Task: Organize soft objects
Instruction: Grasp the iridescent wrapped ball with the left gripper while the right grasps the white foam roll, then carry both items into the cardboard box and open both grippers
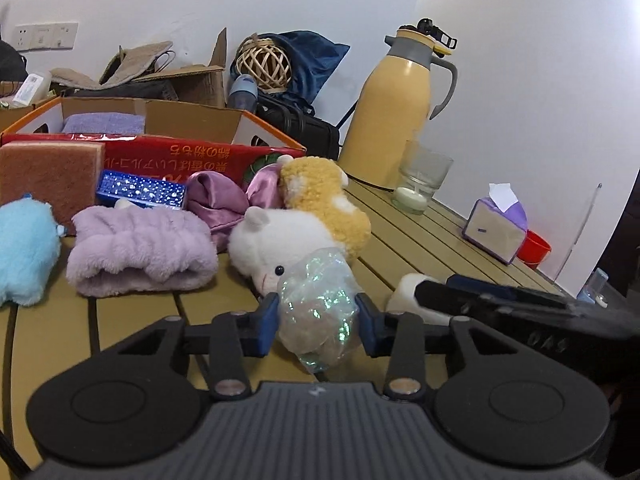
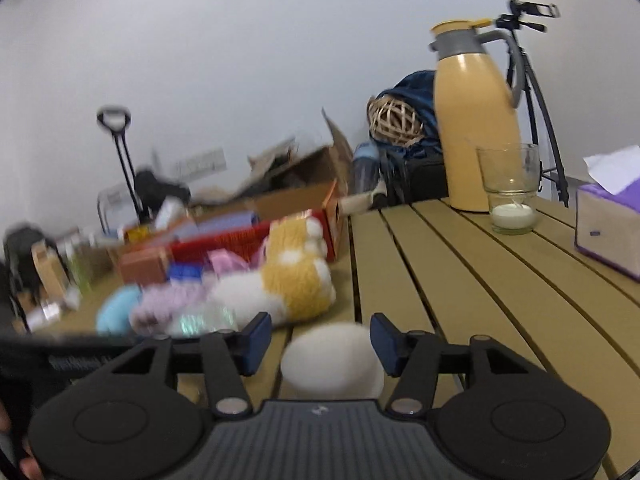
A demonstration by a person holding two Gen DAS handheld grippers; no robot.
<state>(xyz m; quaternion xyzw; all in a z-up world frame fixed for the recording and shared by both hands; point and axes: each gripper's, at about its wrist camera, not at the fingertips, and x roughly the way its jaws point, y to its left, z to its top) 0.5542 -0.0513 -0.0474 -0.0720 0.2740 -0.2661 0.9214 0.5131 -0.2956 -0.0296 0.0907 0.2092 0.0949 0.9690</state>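
Two claws at soft things on a counter (image 1: 420, 236).
Left claw (image 1: 318, 314) pinches a shiny bag (image 1: 316, 304) for lifting; right claw (image 2: 320, 344) straddles a white ball (image 2: 332, 360), not gripping.

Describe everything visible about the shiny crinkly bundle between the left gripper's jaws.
The iridescent bundle looks like crumpled clear film with green-blue glints, wrapped round something pale pinkish. It sits upright between the blue pads of the left gripper, whose jaws press its sides. Its base is at the slatted table; whether it rests there is unclear. Behind it lies the white plush toy, partly hidden by it.
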